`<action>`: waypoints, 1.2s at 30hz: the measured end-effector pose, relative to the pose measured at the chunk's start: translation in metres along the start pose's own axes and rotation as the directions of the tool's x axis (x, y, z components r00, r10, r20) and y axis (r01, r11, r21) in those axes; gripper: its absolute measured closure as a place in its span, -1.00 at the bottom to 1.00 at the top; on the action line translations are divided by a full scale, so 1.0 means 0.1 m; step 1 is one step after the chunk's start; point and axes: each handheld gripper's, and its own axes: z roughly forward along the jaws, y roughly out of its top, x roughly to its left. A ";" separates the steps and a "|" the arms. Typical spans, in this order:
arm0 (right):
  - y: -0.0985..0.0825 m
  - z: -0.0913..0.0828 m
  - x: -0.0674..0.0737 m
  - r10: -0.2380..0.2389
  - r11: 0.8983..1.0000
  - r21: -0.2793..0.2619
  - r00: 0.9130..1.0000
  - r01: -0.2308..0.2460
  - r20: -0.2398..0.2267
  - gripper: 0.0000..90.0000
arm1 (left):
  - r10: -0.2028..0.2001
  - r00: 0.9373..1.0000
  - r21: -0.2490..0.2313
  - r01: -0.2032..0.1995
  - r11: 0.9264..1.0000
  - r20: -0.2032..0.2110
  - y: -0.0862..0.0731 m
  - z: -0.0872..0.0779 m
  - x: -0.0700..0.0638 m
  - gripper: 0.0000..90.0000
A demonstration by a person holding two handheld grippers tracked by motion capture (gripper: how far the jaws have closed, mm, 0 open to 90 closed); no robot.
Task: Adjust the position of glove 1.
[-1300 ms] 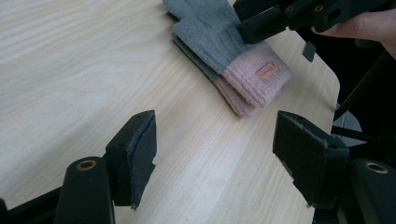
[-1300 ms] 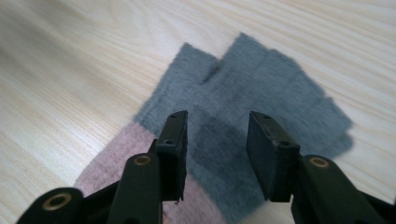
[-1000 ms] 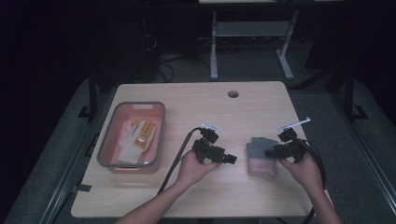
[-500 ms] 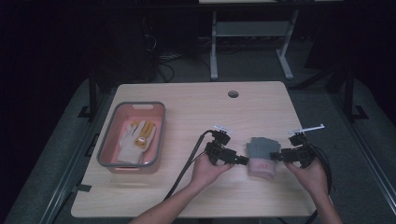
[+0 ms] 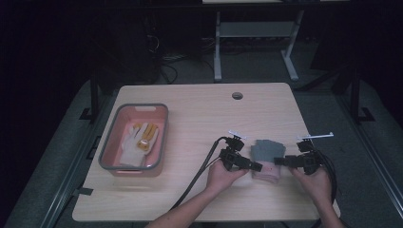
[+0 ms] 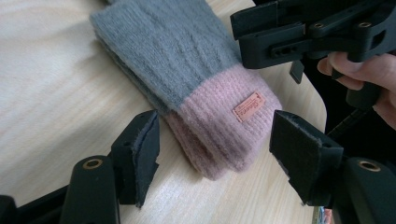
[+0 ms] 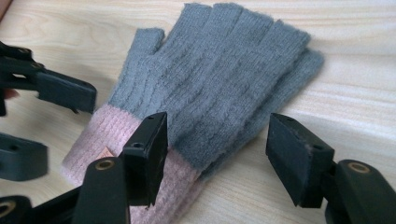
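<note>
The surface (image 5: 199,118) is a pale wooden top, and most of it lies well away from either set of jaws; the work is crowded at the person's near right edge, presumably because that is where both hands reach comfortably.

Far out to the side of the left gripper's jaws sits a pink bin (image 5: 114,164) with a grey rim. A light work glove (image 5: 135,145) with yellow patches lies inside it, which suggests the bin is where gloves are collected.

The knit glove (image 5: 267,159), grey with a pink cuff, lies flat between the two grippers. It looks like two layers stacked, perhaps a pair, though that cannot be settled.

The left gripper (image 6: 215,156) has its jaws spread wide with nothing in them. The pink cuff lies just ahead of and between them, with its small orange label (image 6: 248,106) turned up. They appear lined up to straddle the cuff's thick edge, the easiest place to pinch knitwear.

The right gripper (image 7: 217,154) is likewise wide apart and empty. The grey palm and the stubby finger ends lie just beyond its jaws, the cuff off toward its left jaw. Approaching from opposite sides would let both hands lift the glove level rather than drag it.
</note>
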 end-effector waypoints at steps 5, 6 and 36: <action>-0.03 0.03 -0.03 0.018 1.000 -0.010 1.000 -0.019 -0.013 -0.14 | -0.003 1.000 0.020 0.004 1.000 -0.007 -0.01 0.07 0.00 -0.23; -0.04 0.04 -0.03 0.025 1.000 -0.008 1.000 -0.026 -0.015 -0.13 | -0.007 1.000 0.022 0.007 1.000 -0.008 -0.01 0.09 0.00 -0.22; -0.15 0.17 -0.09 0.132 0.989 -0.054 0.981 -0.141 -0.142 0.54 | -0.099 0.995 0.038 0.099 0.994 0.020 0.02 0.19 0.09 0.26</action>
